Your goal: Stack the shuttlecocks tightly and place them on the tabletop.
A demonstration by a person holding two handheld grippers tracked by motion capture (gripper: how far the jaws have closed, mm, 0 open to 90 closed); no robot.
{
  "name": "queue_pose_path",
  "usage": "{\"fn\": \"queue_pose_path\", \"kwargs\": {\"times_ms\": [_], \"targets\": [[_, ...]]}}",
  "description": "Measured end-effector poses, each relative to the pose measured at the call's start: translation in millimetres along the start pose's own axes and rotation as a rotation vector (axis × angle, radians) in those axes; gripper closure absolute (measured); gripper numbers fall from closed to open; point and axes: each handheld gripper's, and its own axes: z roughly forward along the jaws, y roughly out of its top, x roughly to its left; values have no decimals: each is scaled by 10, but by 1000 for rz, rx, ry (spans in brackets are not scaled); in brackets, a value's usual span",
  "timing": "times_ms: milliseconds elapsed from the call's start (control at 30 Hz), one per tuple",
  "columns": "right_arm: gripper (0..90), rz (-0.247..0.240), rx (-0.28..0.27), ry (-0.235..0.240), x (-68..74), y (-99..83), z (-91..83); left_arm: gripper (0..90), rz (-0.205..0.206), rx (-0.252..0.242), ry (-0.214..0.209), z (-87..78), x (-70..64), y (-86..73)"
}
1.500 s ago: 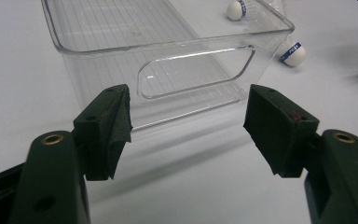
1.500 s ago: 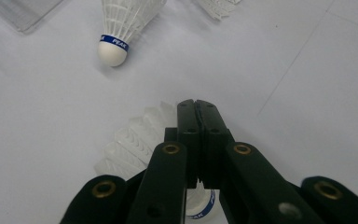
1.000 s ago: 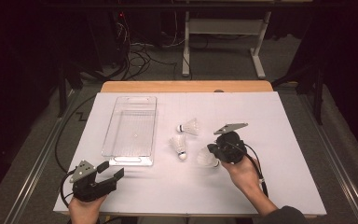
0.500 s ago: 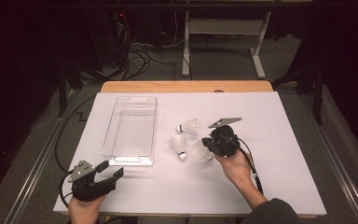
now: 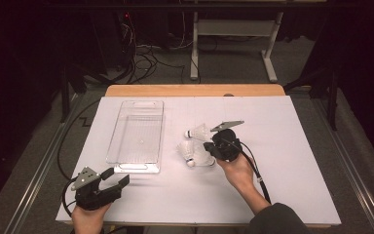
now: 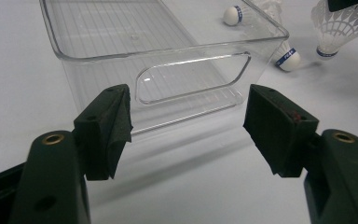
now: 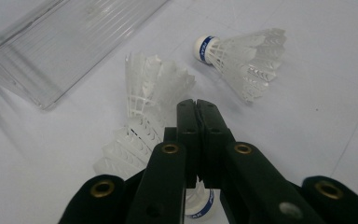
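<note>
Shuttlecocks (image 5: 195, 152) lie mid-table, just right of the clear tray (image 5: 137, 136). Right claw (image 5: 213, 148) sits pinched together among them (feathers touching, nothing visibly caught); left claw (image 5: 113, 179) gapes wide near the tray's end.

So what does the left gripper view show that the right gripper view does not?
Left gripper view alone: the left hand-held gripper with its jaws wide apart, facing the handle cut-out in the clear bin's end wall.
Right gripper view alone: the right hand-held gripper with jaws pressed together above two shuttlecocks.
Both: the bin, the white table, and the shuttlecock lying on its side.
</note>
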Motion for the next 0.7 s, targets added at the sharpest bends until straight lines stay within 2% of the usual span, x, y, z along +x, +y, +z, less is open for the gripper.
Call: {"fn": "queue_pose_path", "kwargs": {"times_ms": [200, 700], "targets": [[890, 6, 2, -5, -20, -10, 38, 326, -1, -1, 1, -1, 2, 1], [877, 21, 9, -16, -116, -82, -2, 328, 0, -6, 6, -8, -1, 0]]}}
